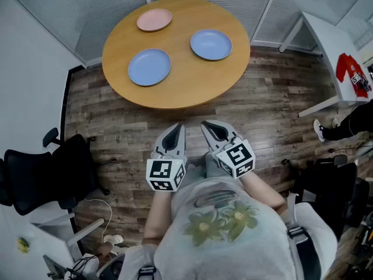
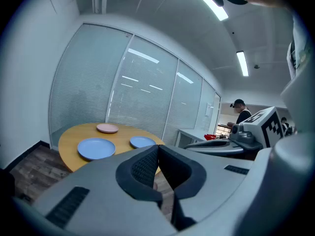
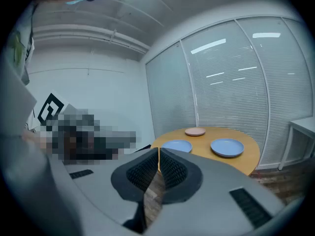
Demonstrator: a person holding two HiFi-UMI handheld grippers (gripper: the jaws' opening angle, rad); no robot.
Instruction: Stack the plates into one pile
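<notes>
Plates: three, all on the round wooden table point(image 1: 178, 92), none stacked, none touching.
- One pink plate point(image 1: 154, 20), at 11 o'clock on the tabletop in your head view, close to the far rim.
- One blue plate, the left blue plate point(image 1: 149, 66), at 8 o'clock on the tabletop.
- One blue plate, the right blue plate point(image 1: 211, 44), at 3 o'clock on the tabletop.

Attitude: each plate lies flat, hollow side up. All are round, so no long axis and no heading can be read.

Grippers: two, both in your hands, low in front of your chest and well short of the table's near edge.
- Your left gripper point(image 1: 174, 128): jaws pressed together, nothing between the pads. It aims toward 12 o'clock, at the table.
- Your right gripper point(image 1: 209, 125): jaws closed to a hairline gap, nothing between them. It aims toward 11 o'clock.
The two sit side by side, tips near each other but apart.

Surroundings:
- One black office chair point(image 1: 52, 171) at 8 o'clock from you.
- One white side table point(image 1: 326, 37) at 2 o'clock, with one red item point(image 1: 352, 74) on it.
- One other person point(image 2: 242, 113), seen in the left gripper view.
</notes>
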